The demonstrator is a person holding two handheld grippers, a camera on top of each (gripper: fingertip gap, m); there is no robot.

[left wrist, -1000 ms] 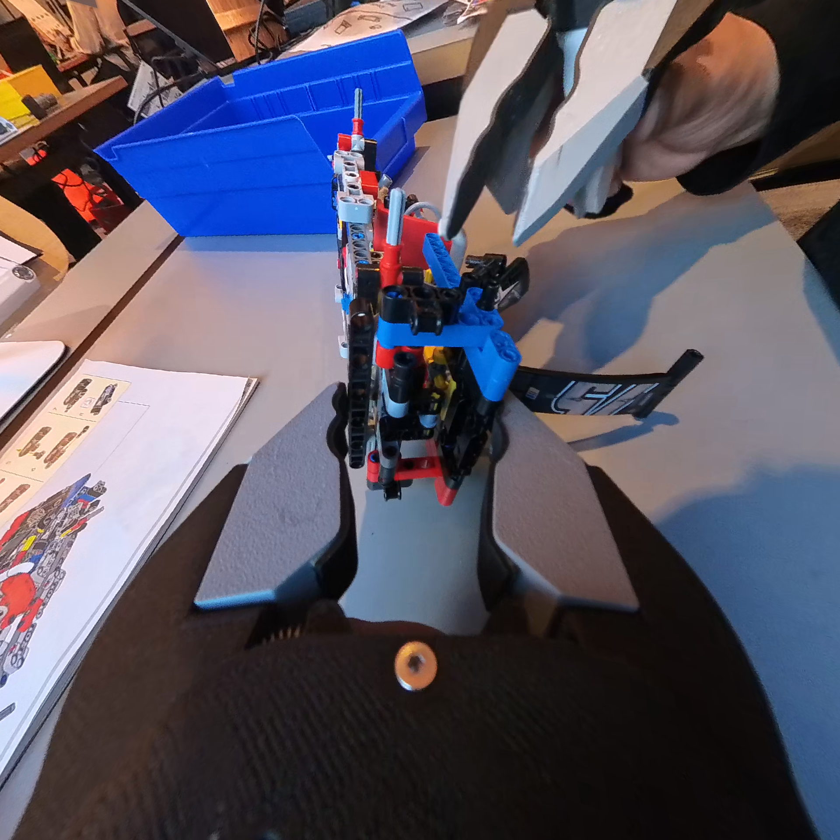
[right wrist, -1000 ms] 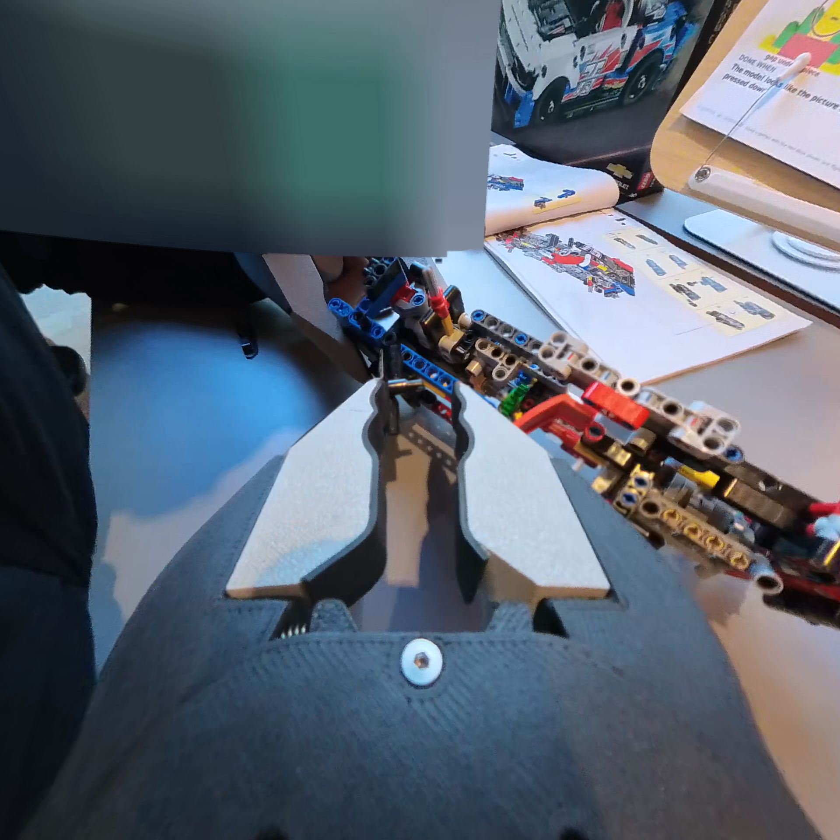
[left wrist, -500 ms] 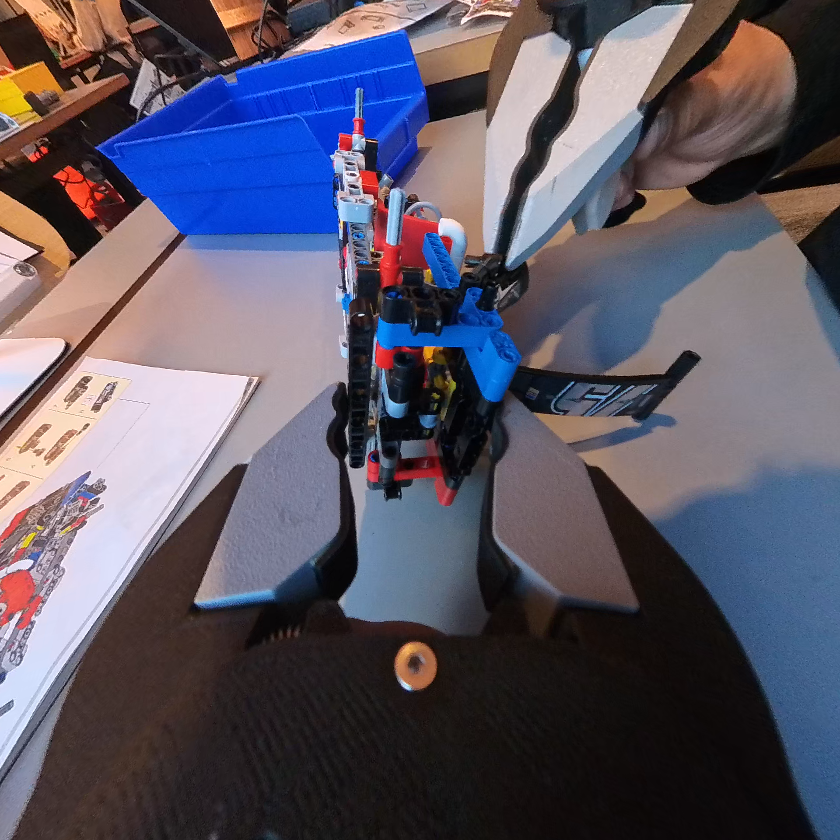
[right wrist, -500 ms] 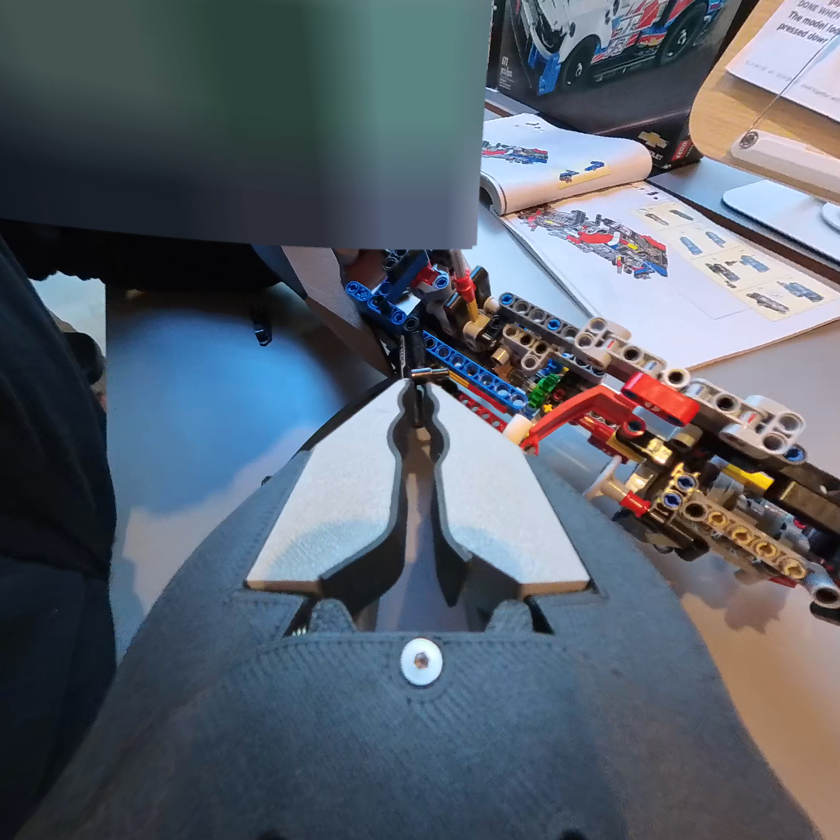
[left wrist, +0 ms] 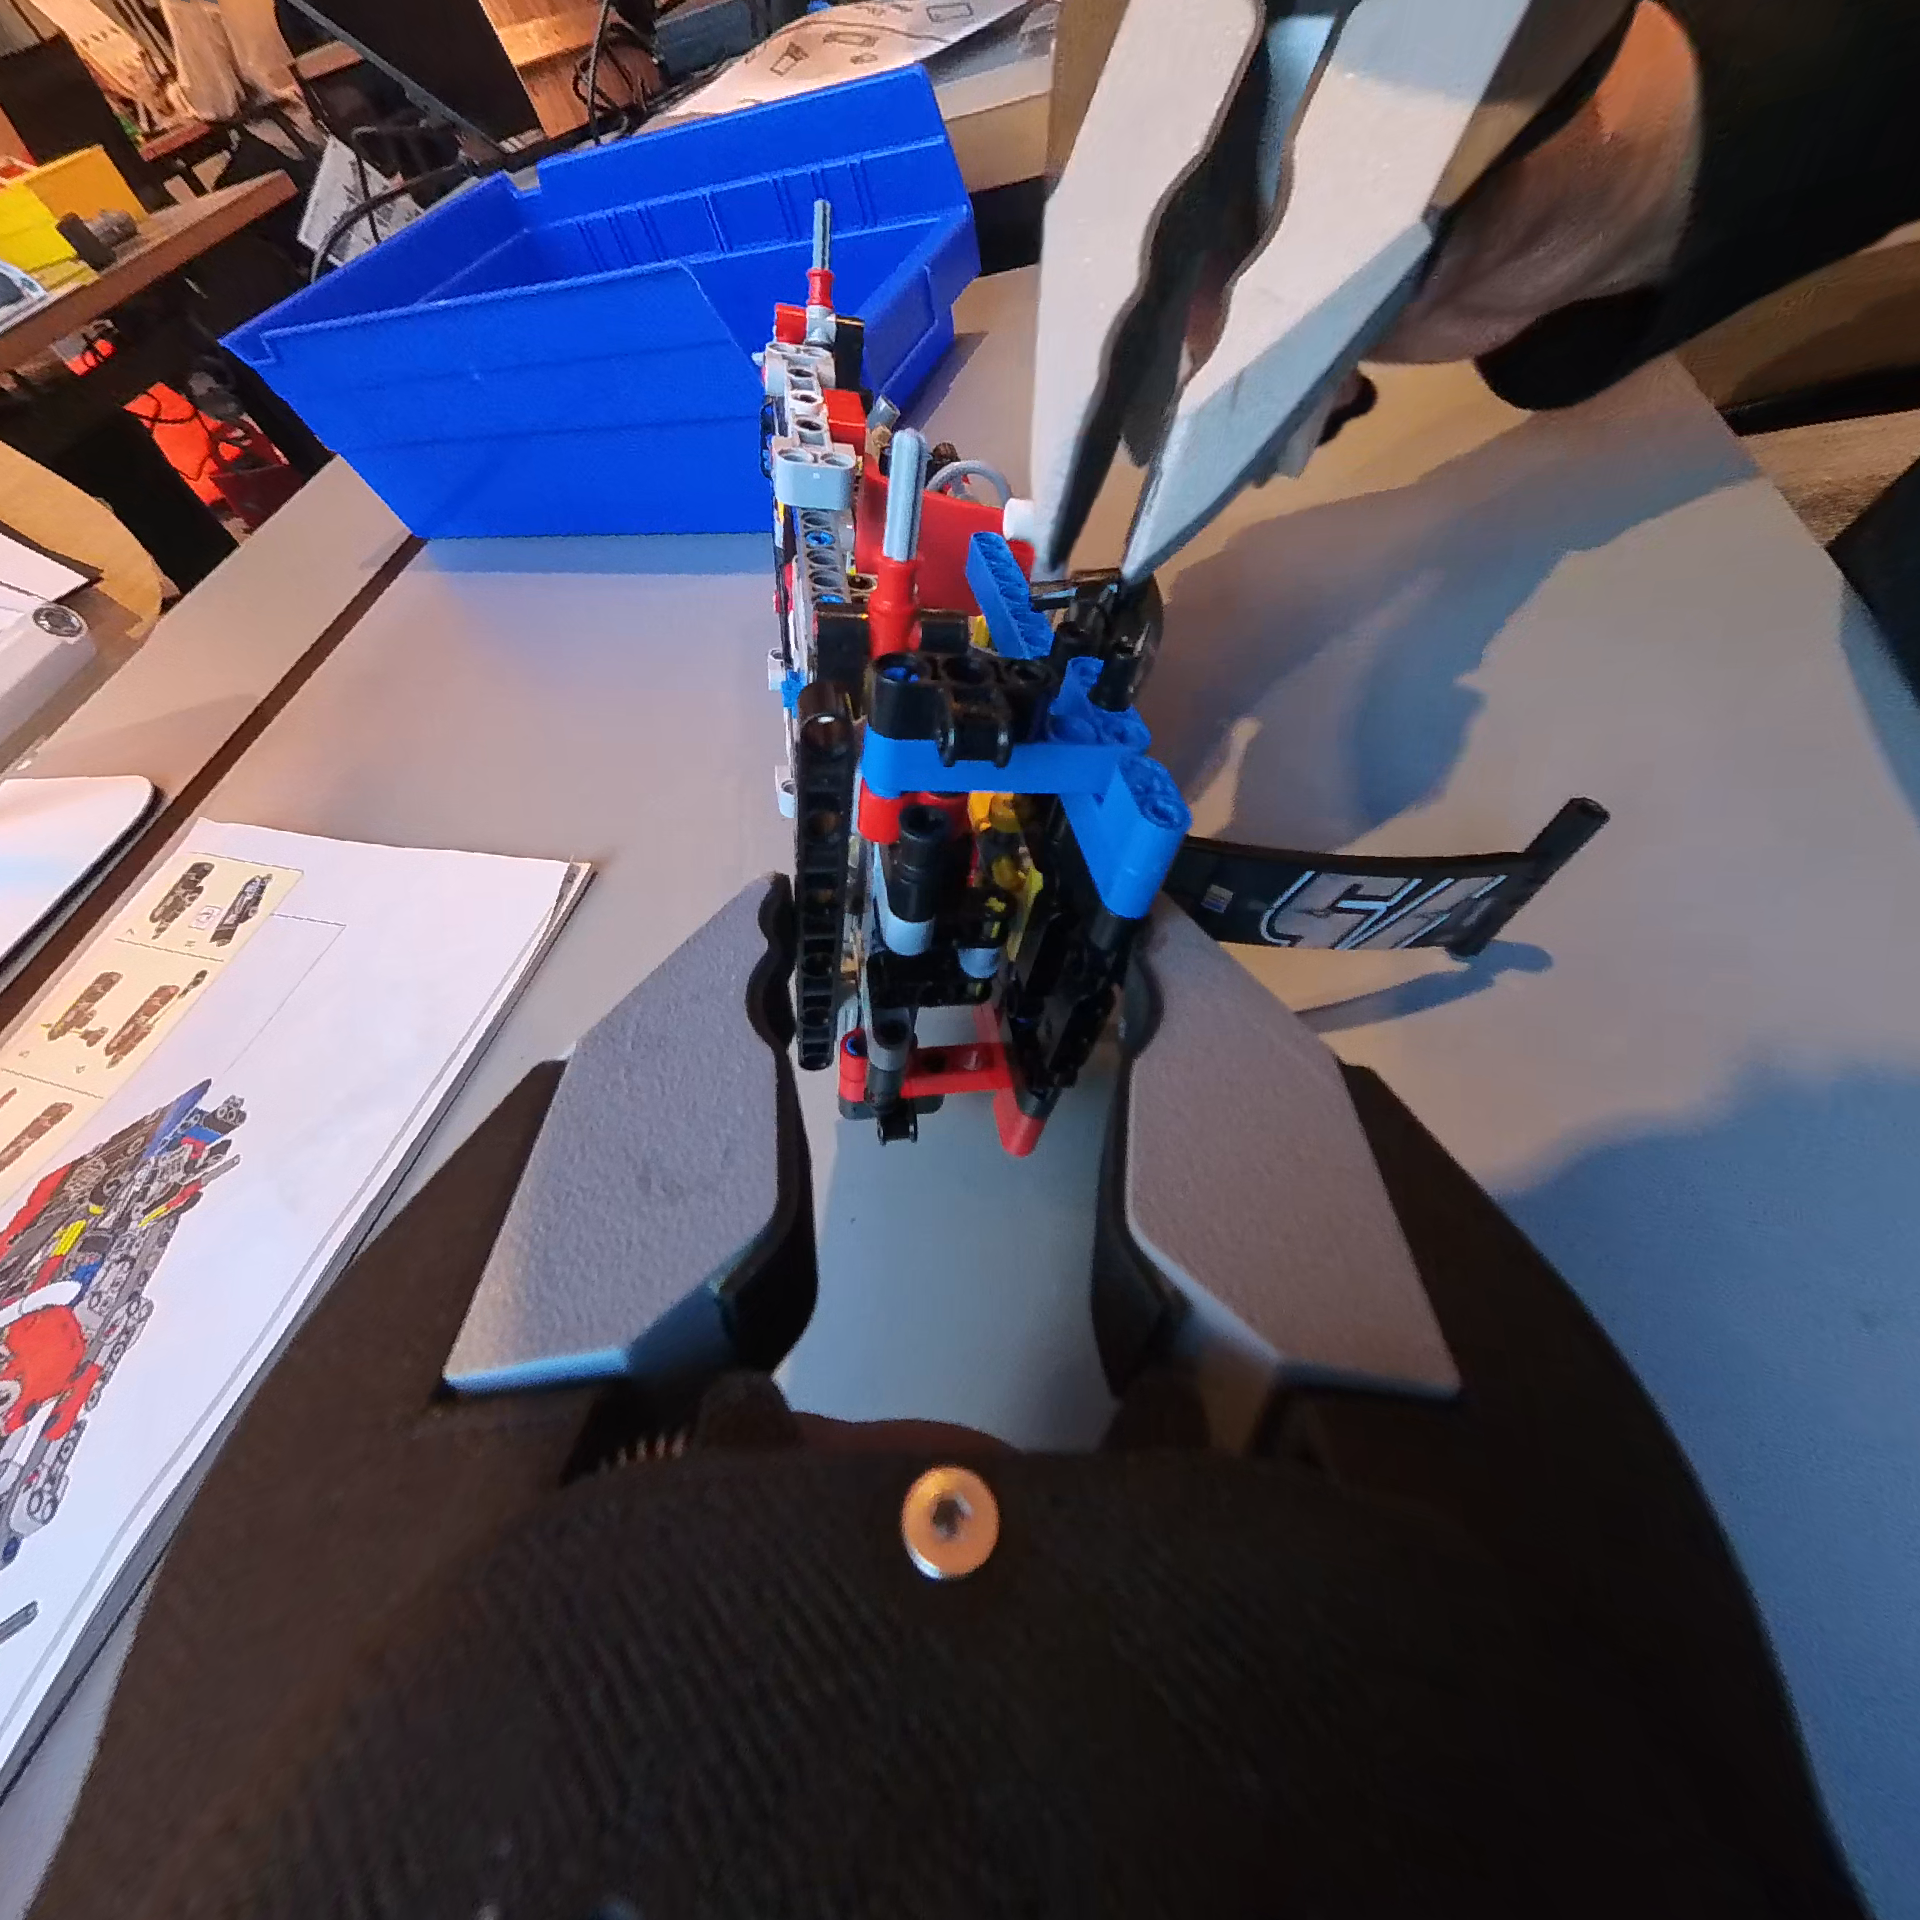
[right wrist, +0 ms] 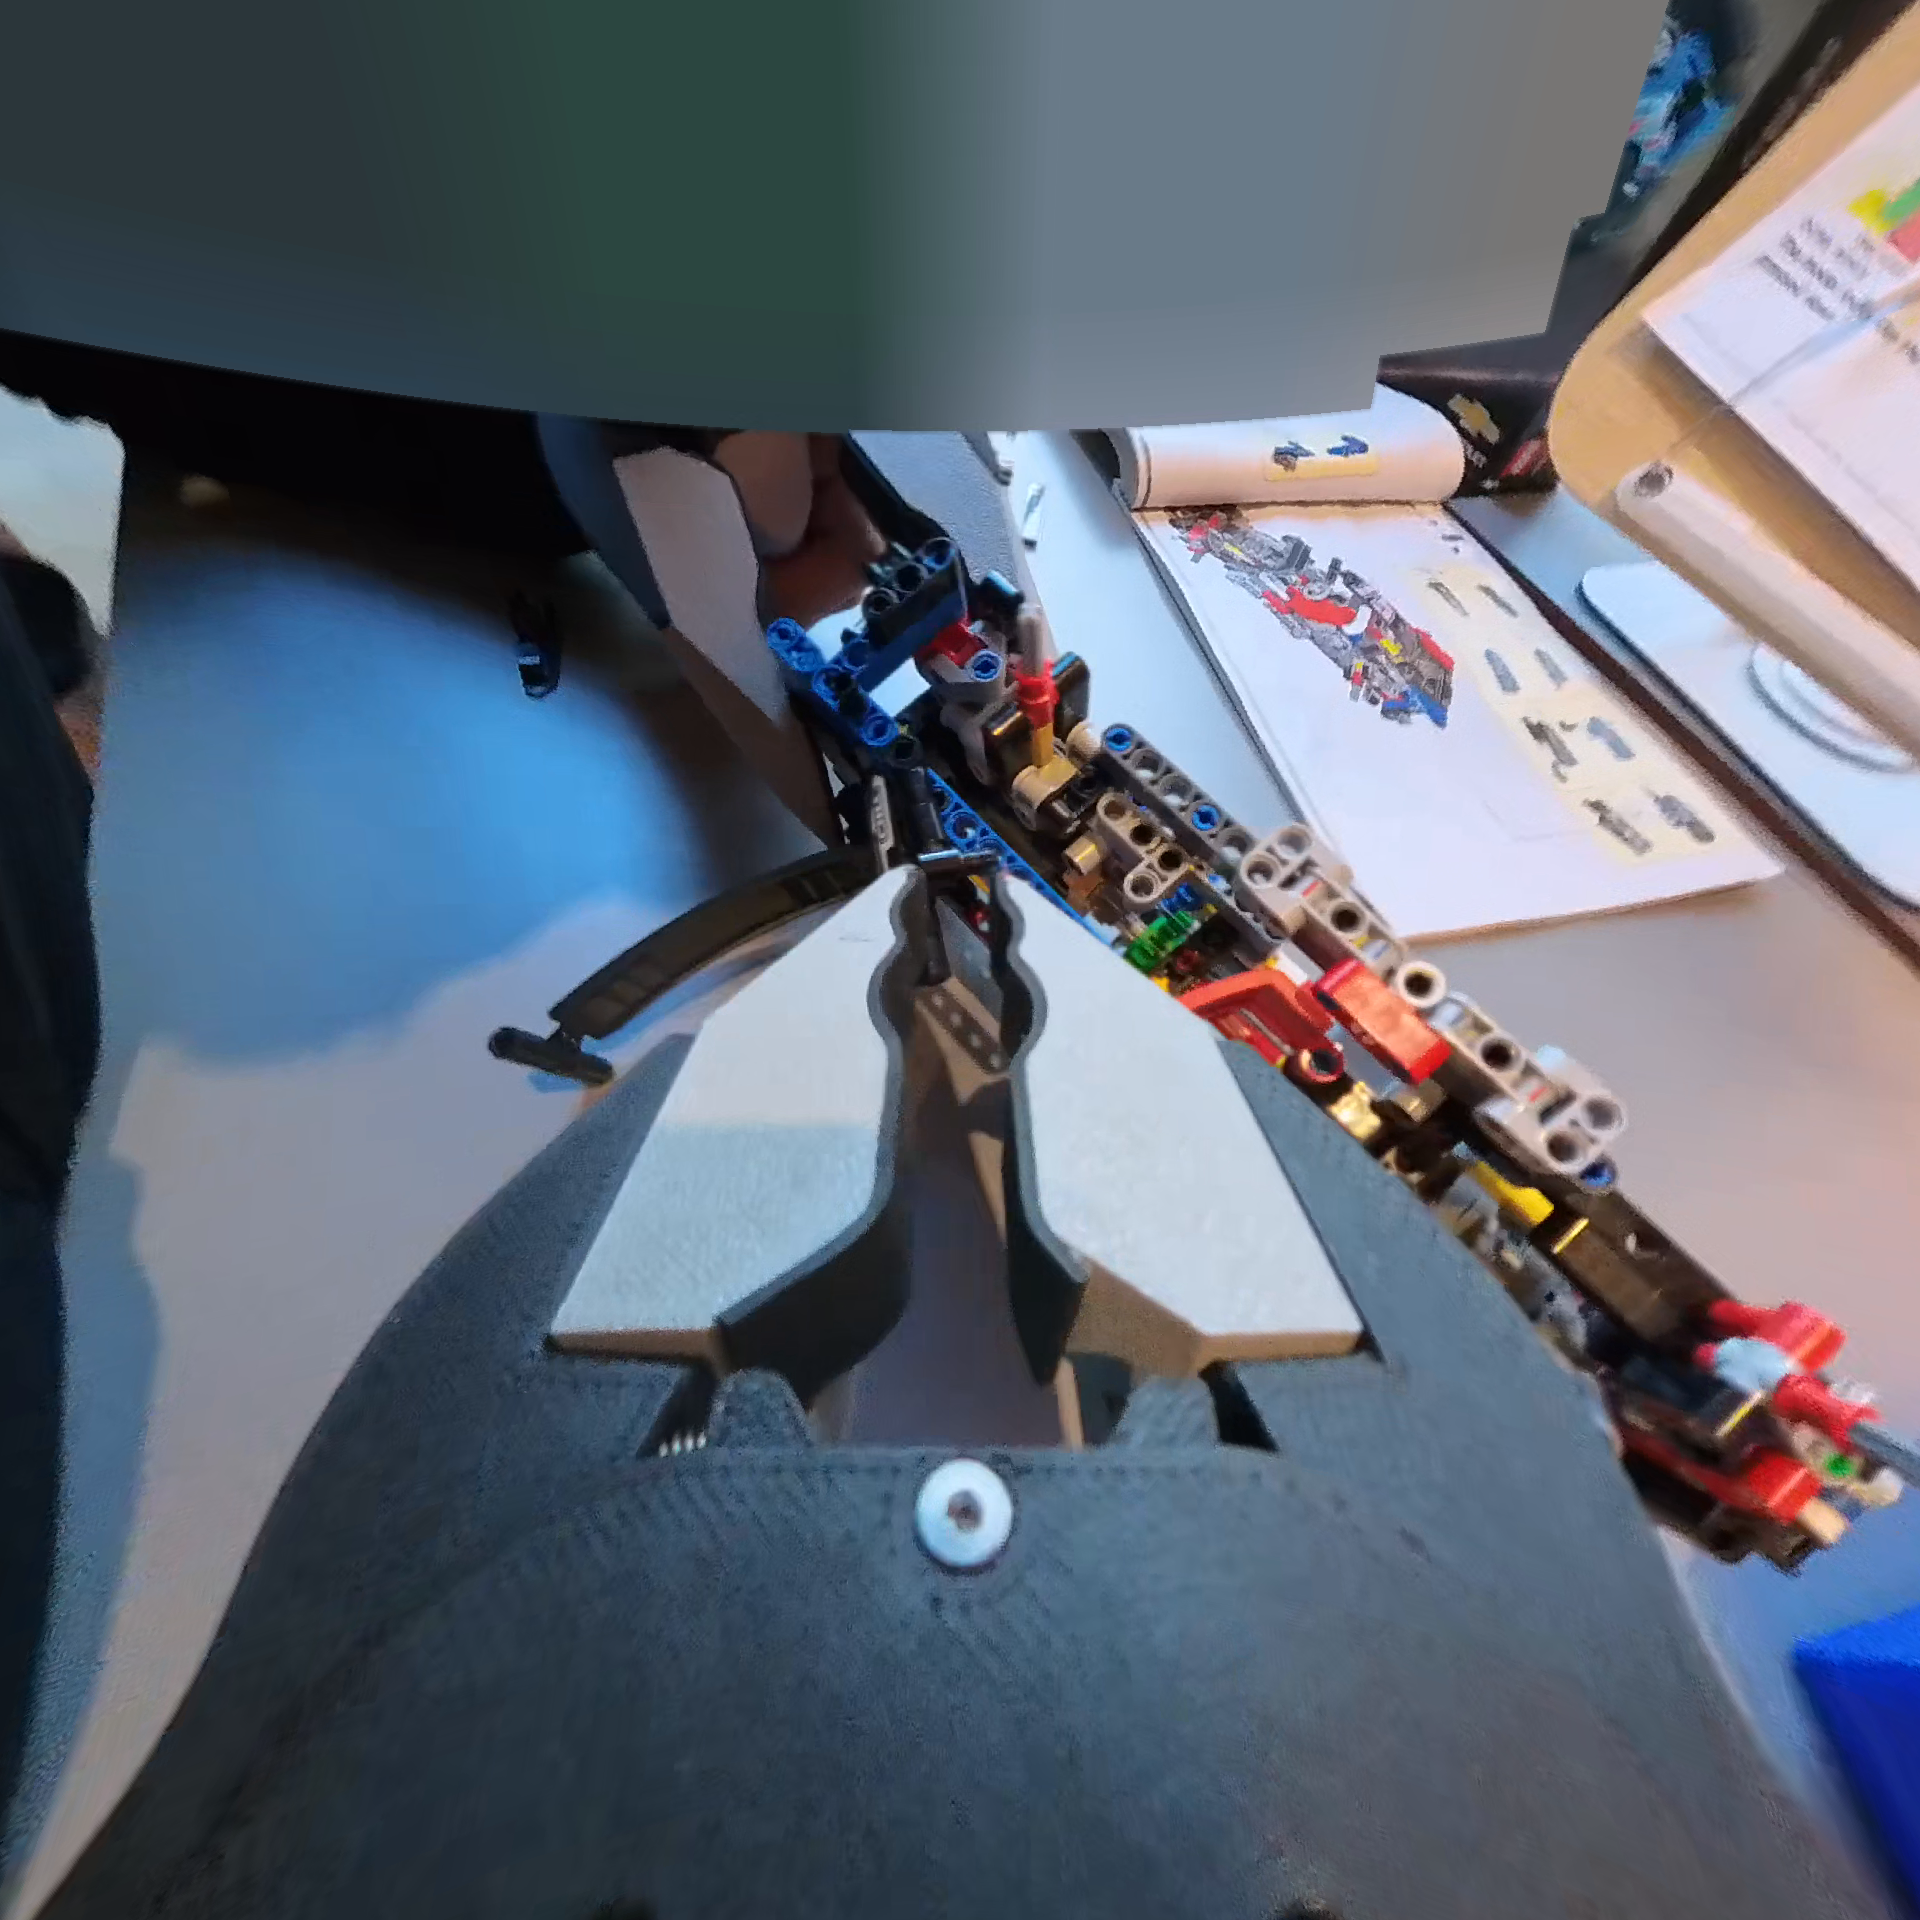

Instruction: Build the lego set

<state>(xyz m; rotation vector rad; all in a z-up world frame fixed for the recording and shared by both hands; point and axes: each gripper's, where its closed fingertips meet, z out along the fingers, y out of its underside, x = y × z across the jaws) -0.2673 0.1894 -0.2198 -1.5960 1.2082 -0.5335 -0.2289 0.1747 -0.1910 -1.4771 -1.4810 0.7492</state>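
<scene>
Grey tabletop carries everything; cluttered workshop shelves sit behind it at 11 o'clock in the left wrist view. Blue bin stands at 12, just beyond the far end of the lego model, nearly touching it. Open instruction booklet lies at 9, its near corner close to the model w/ a thin strip of bare table between. From 2 to 5 o'clock the table is bare & shadowed, the most open room.

Left gripper is clamped on the model's near end, fingers pressing both sides, the long chassis pointing away toward 12. A black curved panel sticks out from the model's right side at 3, its far tip just over the table.

Right gripper comes down from 1 o'clock in the left view, a hand behind it. Its jaws are narrow, tips pinched on a small black pin against the model's blue beam. In the right wrist view the model runs diagonally toward 4, booklet at 2, a boxed set & a white stand base beyond it at 1–3.
</scene>
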